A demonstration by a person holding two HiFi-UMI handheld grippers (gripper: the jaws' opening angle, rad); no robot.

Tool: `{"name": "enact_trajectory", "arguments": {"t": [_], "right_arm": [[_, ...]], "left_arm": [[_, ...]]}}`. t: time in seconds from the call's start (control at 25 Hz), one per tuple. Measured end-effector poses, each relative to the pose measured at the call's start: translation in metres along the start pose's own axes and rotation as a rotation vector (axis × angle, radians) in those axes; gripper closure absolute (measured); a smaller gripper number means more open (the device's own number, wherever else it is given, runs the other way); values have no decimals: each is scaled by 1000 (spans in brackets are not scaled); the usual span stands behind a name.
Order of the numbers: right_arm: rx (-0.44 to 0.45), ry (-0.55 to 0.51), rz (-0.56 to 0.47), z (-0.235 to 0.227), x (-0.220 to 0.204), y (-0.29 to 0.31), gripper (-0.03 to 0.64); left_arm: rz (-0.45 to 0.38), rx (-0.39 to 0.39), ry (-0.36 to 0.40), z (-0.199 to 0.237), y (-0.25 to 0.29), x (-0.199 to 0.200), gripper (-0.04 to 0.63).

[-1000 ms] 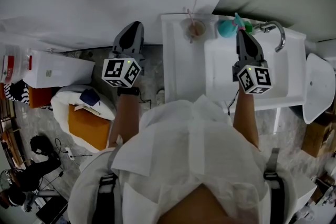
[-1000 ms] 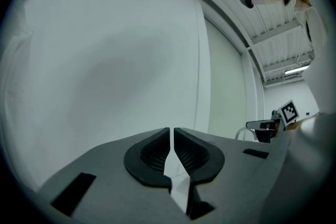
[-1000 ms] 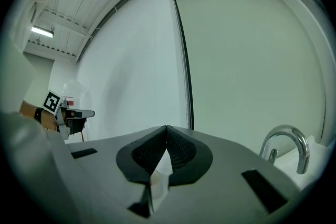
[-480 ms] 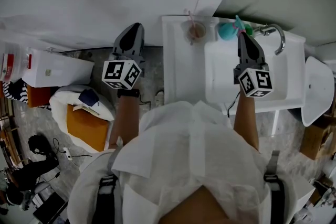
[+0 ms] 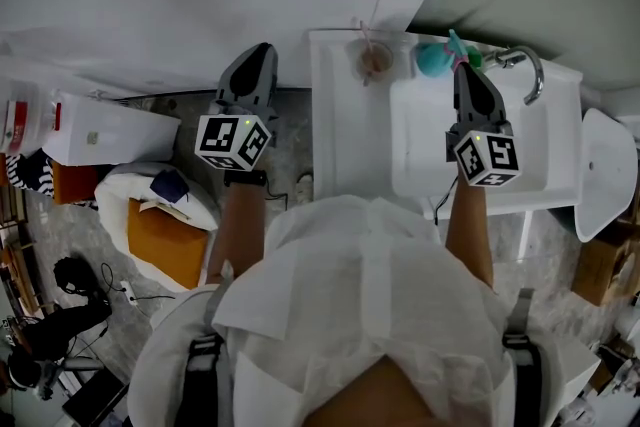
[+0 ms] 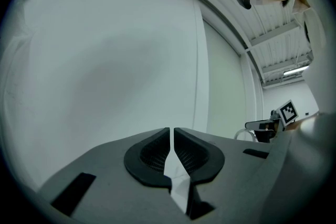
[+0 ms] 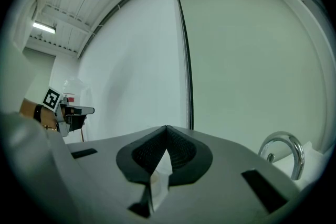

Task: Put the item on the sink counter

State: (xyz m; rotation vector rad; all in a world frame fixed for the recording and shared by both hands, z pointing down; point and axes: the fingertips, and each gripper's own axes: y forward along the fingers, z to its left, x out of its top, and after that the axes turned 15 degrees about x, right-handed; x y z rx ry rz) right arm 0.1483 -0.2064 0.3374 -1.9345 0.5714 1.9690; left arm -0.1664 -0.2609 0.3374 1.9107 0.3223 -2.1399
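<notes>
Jaws of the left gripper [image 6: 171,132] are seen all but together, with only a thin slit between them and nothing held. Those of the right gripper [image 7: 166,130] are closed tip to tip, likewise on nothing. In the head view the right gripper is held over the sink basin [image 5: 415,137]. Just beyond its tip, a teal round item [image 5: 432,57] is set on the back ledge of the sink bench [image 5: 345,127], between a clear cup [image 5: 375,59] and the faucet [image 5: 530,65]. The left gripper is held off the bench's left edge.

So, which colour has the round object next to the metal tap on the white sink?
The round object is teal; the head view shows it best.
</notes>
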Motion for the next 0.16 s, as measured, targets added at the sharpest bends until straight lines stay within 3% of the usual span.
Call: {"name": "enact_trajectory", "arguments": {"t": [0.16], "right_arm": [[2,-1,2,-2,-1,2,607]], "left_arm": [[1,1,-2,-1,2,-1,558]]}}
